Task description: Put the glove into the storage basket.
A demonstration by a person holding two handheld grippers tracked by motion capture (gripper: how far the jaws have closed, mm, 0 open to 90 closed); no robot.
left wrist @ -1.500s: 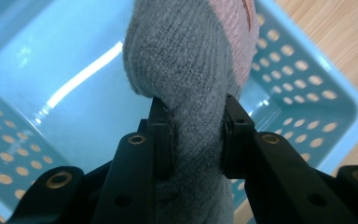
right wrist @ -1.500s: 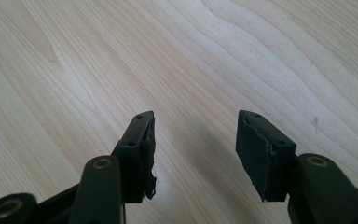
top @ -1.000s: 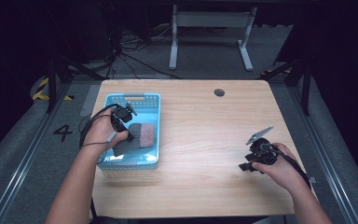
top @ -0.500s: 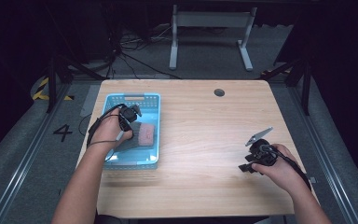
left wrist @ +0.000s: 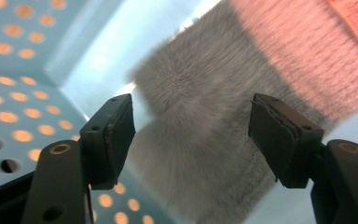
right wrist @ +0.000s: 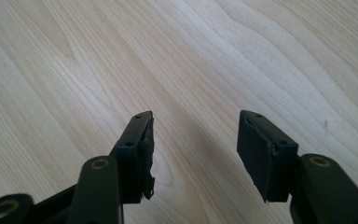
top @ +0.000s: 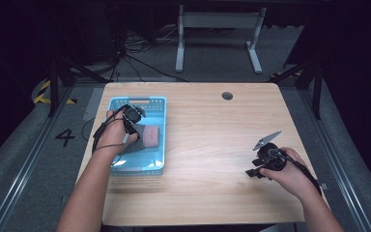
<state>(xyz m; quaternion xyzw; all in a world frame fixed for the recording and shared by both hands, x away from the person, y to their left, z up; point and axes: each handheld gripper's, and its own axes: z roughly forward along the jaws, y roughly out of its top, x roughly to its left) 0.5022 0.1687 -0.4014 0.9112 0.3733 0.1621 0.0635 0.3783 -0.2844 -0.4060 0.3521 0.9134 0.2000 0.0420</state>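
Left tongs (left wrist: 191, 135) just opened wide over the grey-and-pink cloth (left wrist: 205, 121) lying in the blue basket (top: 157, 104), right tongs (right wrist: 193, 149) wide, nothing between, above bare counter (right wrist: 214, 46)

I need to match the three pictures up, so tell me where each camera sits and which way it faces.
High view: above the person's side, looking forward and down at the table; both forearms, left tool, right tool.
Left gripper view: rides on the left tool, looking down into the blue basket at a grey and pink cloth; its jaws have just been opening, apart from the cloth.
Right gripper view: rides on the right tool, facing bare wood; open jaws.
Shared: high and left views both show basket and cloth.
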